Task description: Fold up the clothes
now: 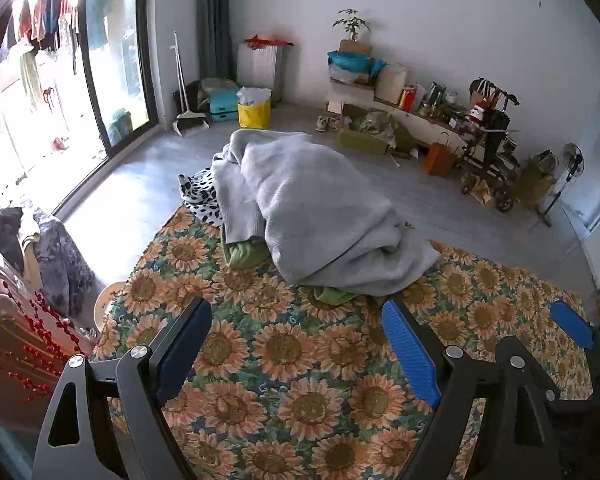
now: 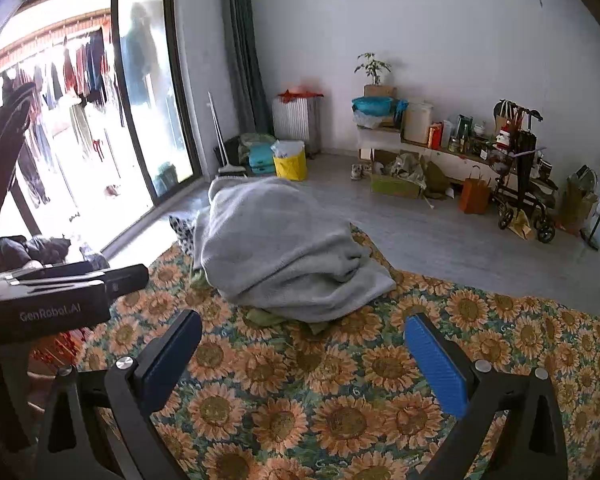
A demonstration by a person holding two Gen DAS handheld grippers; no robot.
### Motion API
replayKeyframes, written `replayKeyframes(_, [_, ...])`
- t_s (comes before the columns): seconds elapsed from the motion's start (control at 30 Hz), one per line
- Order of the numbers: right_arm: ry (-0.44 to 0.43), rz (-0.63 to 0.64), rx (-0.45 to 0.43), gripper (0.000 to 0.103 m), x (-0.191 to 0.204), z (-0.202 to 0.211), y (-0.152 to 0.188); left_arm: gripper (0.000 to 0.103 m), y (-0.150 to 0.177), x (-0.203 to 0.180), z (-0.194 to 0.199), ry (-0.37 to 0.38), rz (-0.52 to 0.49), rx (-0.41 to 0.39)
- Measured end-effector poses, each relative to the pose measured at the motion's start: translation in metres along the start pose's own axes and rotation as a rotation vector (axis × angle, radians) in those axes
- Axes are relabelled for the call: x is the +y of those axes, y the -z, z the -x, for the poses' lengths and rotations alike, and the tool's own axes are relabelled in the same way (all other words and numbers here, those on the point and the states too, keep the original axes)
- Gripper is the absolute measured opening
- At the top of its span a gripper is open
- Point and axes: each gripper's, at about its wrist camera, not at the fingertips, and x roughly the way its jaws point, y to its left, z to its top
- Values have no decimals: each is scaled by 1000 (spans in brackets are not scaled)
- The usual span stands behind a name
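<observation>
A heap of clothes lies at the far end of a sunflower-print cloth (image 1: 300, 400). A large grey knit garment (image 1: 312, 208) covers the heap. A green garment (image 1: 246, 254) pokes out beneath it, and a black-and-white spotted cloth (image 1: 202, 196) lies behind. My left gripper (image 1: 296, 352) hovers open over the sunflower cloth, short of the heap, holding nothing. My right gripper (image 2: 304, 360) is open too, empty and just as far from the grey garment (image 2: 284, 248). The left gripper's black body (image 2: 60, 300) shows at the left of the right wrist view.
A sofa arm with dark clothes (image 1: 40, 248) stands at the left. A glass sliding door (image 1: 112, 80) is beyond it. On the grey floor behind sit a yellow bag (image 1: 254, 114), a cluttered low shelf (image 1: 400, 108), a walker (image 1: 488, 152) and a fan (image 1: 568, 168).
</observation>
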Motion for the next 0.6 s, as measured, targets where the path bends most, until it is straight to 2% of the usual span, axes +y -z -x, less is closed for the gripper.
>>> replayKeyframes(0.23, [-17, 16, -29, 103, 0, 8, 5, 87, 2, 5, 2, -4, 5, -42])
replayKeyframes(0.37, [-13, 45, 16, 103, 10, -4, -4, 87, 3, 8, 3, -6, 8, -65])
replayKeyframes(0.6, [-16, 56, 24, 103, 12, -6, -7, 87, 3, 8, 4, -25, 15, -64])
